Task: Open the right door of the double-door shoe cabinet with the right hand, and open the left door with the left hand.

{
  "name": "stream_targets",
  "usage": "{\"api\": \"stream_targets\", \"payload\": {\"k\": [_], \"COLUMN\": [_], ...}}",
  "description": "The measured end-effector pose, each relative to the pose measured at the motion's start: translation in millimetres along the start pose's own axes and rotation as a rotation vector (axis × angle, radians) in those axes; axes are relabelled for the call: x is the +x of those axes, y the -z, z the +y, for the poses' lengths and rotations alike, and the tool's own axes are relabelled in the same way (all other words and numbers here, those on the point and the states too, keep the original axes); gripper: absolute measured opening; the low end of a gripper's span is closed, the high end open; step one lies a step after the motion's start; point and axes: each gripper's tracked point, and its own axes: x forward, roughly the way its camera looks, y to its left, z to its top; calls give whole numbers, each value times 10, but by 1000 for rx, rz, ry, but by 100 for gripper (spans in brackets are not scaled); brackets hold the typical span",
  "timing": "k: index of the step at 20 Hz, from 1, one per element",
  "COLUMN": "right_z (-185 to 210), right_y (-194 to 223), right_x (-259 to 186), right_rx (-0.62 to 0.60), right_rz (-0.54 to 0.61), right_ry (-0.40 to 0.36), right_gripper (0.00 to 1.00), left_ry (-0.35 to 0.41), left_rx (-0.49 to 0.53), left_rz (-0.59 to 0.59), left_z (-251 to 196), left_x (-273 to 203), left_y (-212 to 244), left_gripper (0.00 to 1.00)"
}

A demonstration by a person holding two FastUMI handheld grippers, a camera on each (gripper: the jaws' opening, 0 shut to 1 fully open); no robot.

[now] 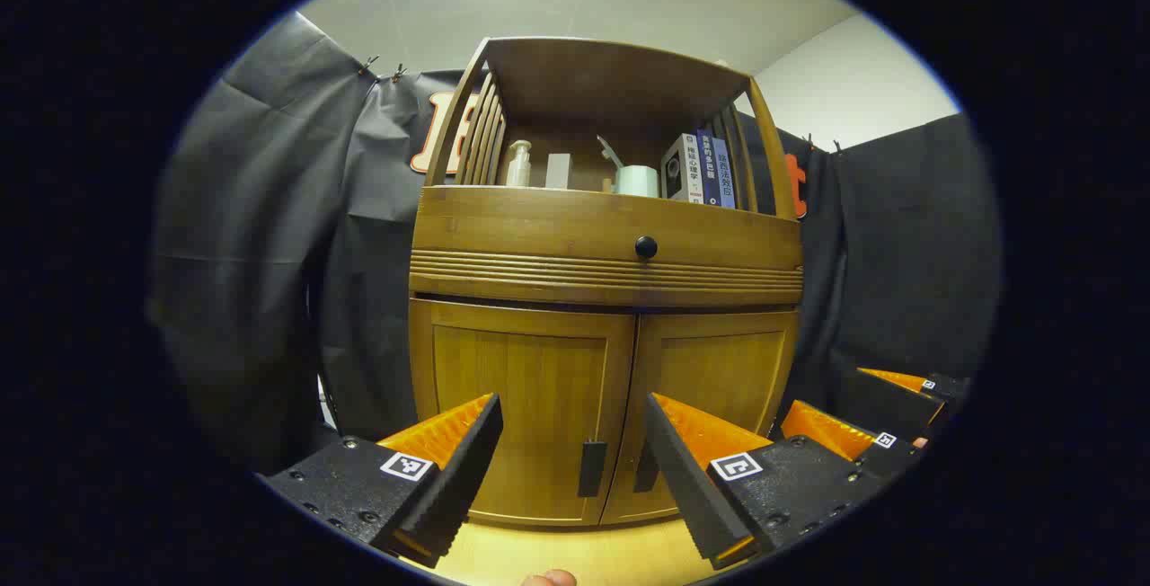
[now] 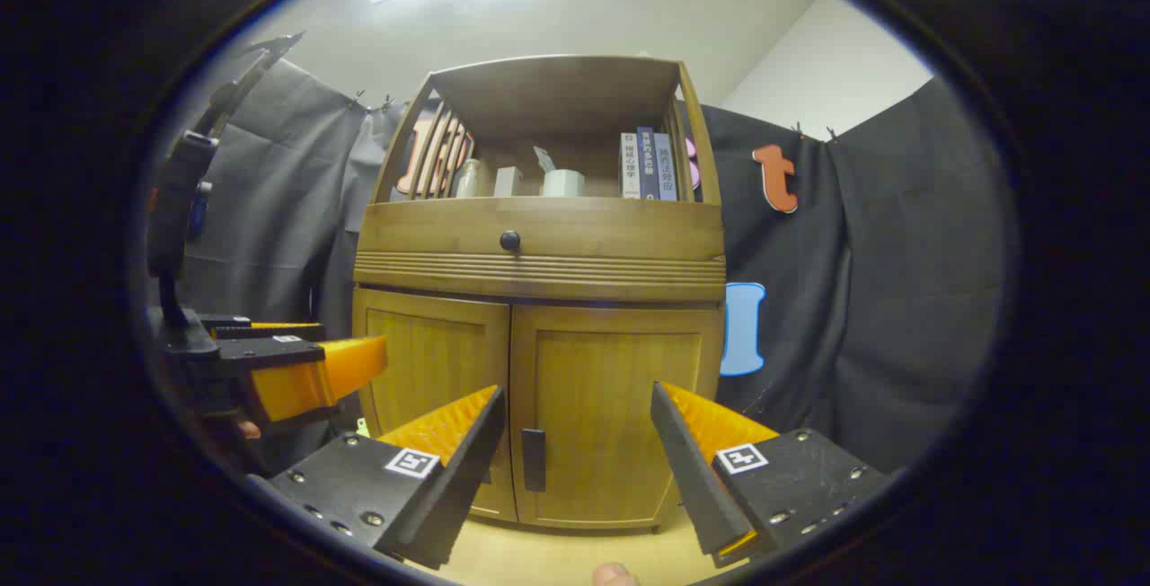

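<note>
Both doors shut, nothing grasped yet. The shoe cabinet (image 1: 604,298) stands on the floor against the black cloth, straight ahead of both tongs.

Left tongs (image 1: 573,451): spread wide, empty, lined up roughly on the centre seam. Left door (image 1: 521,406) has a dark vertical handle (image 1: 591,467) at its inner edge; the right door (image 1: 719,379) has its own handle (image 1: 645,467) just beside it, partly hidden behind the left tongs' finger.

Right tongs (image 2: 575,442): also spread, empty, facing the right door (image 2: 611,406), with the right door's handle (image 2: 534,458) between the fingers in view but still apart from them.

Risks as I judge them:
- The two handles sit nearly touching across the seam. Tongs this wide could straddle both or catch the wrong one.
- Both tongs converge on the same narrow zone; they may collide if they go in together.
- Handles look slim and flat; a shallow pinch could slip off as the door swings.
- Pulling straight instead of along the hinge arc could drag the whole cabinet or tear the grip loose.

Containers:
- Door compartment: closed, contents can't be seen.
- Drawer (image 1: 606,240) with round black knob (image 1: 645,247): closed.
- Open top shelf (image 1: 593,182): pump bottle (image 1: 518,164), small pale box (image 1: 558,171), pale green cup (image 1: 637,180), and books (image 1: 701,169) standing upright at the right end.
</note>
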Motion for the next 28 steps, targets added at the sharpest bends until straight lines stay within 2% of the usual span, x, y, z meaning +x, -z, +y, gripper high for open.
{"api": "stream_targets", "payload": {"k": [2,7,8,9,10,11,13,14,16,18,21,22,24,26,27,28], "right_z": [-10,-112,-117,-106,-80,-36,1,-11,4,90,275,330,424,497,540,563], "right_y": [27,173,226,284,338,383,431,456,535,651,861,924,1068,1213,1294,1391], "right_x": [13,60,69,82,92,103,162,191,269,389,613,704,870,1058,1144,1233], "right_rx": [6,-16,-22,-22,-9,17,61,59,34,8,-24,-37,-67,-91,-95,-95], "right_rz": [9,55,77,104,129,148,164,171,183,199,244,257,280,301,315,332], "right_ry": [-6,20,23,22,18,7,3,13,21,7,-28,-36,-47,-50,-55,-56], "right_gripper": [96,94,96,96,96,96,98,96,96,94,94,95,98,78,75,73], "left_ry": [-12,-46,-48,-48,-47,-48,-55,-60,-72,-100,-170,-195,-248,-295,-319,-343], "left_rx": [2,31,33,34,36,37,39,41,50,64,85,89,92,92,94,96], "left_rz": [4,18,17,18,20,16,4,0,1,3,6,13,25,37,42,43], "left_z": [20,110,119,123,128,137,181,206,279,409,688,784,989,1174,1270,1364], "left_x": [-10,-26,-33,-44,-59,-61,-69,-77,-102,-149,-217,-242,-303,-358,-393,-420], "left_y": [14,56,57,58,56,49,8,-7,-2,-7,-5,5,35,53,75,76], "left_gripper": [96,93,96,94,96,94,96,94,96,94,96,93,93,94,93,97]}}
